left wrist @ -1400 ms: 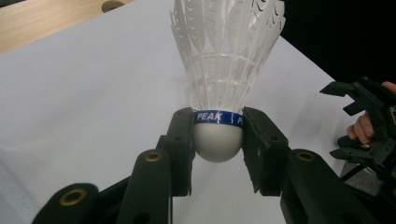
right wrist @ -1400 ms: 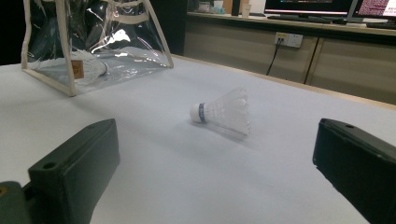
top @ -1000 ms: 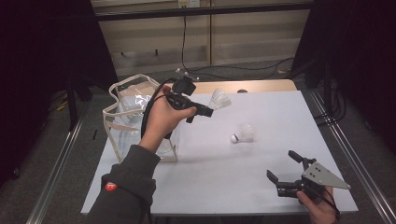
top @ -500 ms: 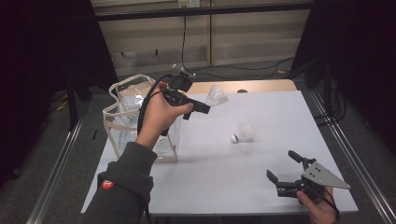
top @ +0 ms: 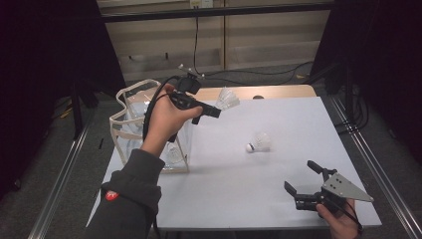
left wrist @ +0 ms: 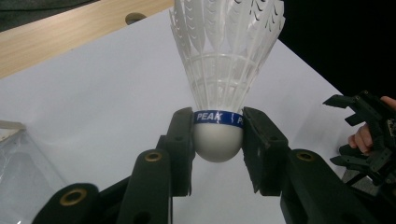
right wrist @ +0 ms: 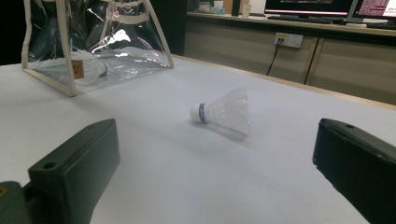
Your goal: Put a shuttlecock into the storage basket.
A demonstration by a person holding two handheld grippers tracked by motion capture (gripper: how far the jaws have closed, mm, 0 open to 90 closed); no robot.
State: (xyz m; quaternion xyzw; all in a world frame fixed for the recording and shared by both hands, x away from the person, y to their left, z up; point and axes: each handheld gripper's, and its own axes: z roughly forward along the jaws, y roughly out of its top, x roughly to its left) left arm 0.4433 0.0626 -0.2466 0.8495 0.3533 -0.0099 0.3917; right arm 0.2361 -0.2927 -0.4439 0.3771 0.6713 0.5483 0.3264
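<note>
High view, going rightward from the clear bag [top: 130,130], which has one shuttlecock inside: our left gripper [top: 211,110] clamps a shuttlecock [top: 228,99] just right of it; another shuttlecock [top: 258,142] lies farther right, untouched; our right gripper [top: 304,183] gapes empty, farthest.

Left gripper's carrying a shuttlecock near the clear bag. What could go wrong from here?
1. The left gripper pinches the held shuttlecock only at its rounded cork, so it could pivot or squirt out mid-air.
2. The clear bag looks soft, with a narrow top; the feathers may catch on its rim.
3. A second shuttlecock lies loose on the table; a nudge from the open right gripper might roll it away.
</note>
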